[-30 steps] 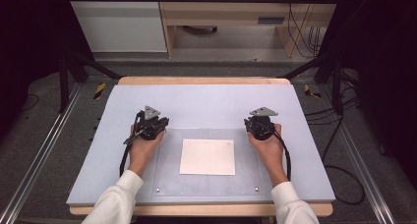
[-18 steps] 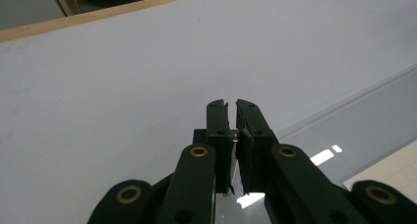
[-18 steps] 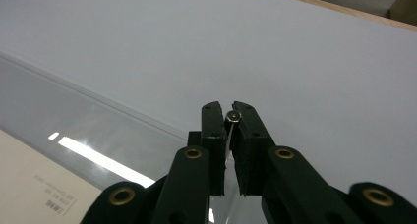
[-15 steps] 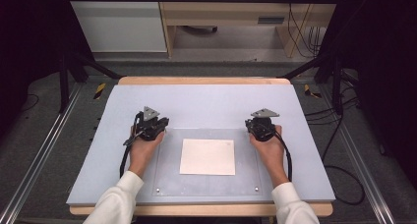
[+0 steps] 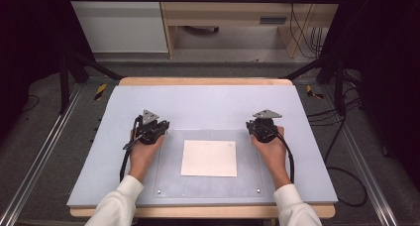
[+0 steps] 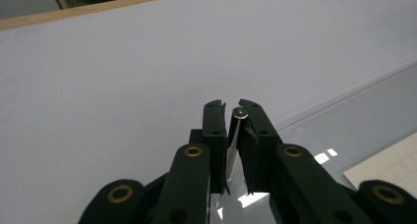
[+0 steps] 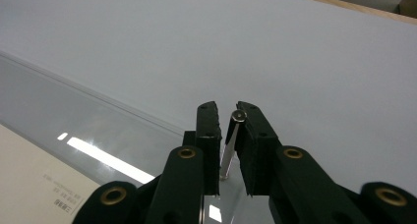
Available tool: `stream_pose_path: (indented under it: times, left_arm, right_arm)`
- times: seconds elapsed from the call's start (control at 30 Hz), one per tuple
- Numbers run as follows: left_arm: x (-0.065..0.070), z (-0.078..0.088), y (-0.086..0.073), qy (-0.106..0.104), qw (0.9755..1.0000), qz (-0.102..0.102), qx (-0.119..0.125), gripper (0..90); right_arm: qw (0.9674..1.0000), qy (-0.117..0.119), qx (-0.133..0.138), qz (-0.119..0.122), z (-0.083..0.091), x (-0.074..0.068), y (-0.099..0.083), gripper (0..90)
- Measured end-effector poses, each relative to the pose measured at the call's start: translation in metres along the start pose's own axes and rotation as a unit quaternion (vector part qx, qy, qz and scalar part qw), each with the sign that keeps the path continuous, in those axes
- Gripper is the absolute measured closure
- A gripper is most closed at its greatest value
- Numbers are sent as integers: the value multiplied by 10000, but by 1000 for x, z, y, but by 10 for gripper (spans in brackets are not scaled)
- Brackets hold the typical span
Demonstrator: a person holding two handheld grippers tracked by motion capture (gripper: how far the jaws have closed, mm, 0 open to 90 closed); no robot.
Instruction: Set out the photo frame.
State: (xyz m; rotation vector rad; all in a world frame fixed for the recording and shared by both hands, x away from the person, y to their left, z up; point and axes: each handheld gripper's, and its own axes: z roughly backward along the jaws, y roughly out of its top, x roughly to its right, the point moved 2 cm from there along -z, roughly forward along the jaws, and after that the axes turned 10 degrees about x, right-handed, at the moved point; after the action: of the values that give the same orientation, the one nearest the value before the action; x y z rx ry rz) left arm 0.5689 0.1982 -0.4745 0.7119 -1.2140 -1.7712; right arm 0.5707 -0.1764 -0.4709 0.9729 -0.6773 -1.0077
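The left gripper has its jaws drawn narrow around a thin upright metal pin, and the pads close on its shaft just below the round head. The right gripper holds a narrow gap as well. Its jaws have just been opening, and a second metal pin stands between them, leaning against one pad with a slit of light at the other.

Both pins rise at the far corners of a clear plastic plate lying flat on the pale grey-blue table mat. A cream sheet of paper lies in the middle of the plate, between the two hands; whether it is over or under the plastic I cannot tell. Two small screws mark the plate's near corners.
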Motion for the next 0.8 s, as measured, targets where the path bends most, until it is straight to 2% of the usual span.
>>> stream_pose_path:
  times: [0.03,0.17,0.23,0.3,0.4,0.53,0.67,0.8]
  left_arm:
    - [1,0,0,24,10000,-61,-21,838]
    - [2,0,1,70,10000,-31,-30,844]
    - [2,-1,3,99,9998,-52,-134,845]
    - [3,-3,7,140,9994,-72,-315,847]
    - [0,-3,8,55,9992,19,-403,848]
    - [-2,-6,14,10,9977,1,-673,849]
    - [-4,-9,20,-68,9954,9,-955,850]
    - [-9,-14,25,-196,9928,108,-1177,850]
  right_arm:
    - [10000,15,17,26,0,0,0,806]
    - [10000,-10,-2,-2,1,1,1,852]
    - [10000,14,-38,22,1,1,1,854]
    - [9998,-8,-194,42,0,1,4,855]
    - [9993,-13,-371,-26,-3,2,9,857]
    - [9981,33,-599,-121,-7,5,14,859]
    - [9955,60,-934,-127,-11,6,21,859]
    - [9918,160,-1238,-284,-16,10,28,859]
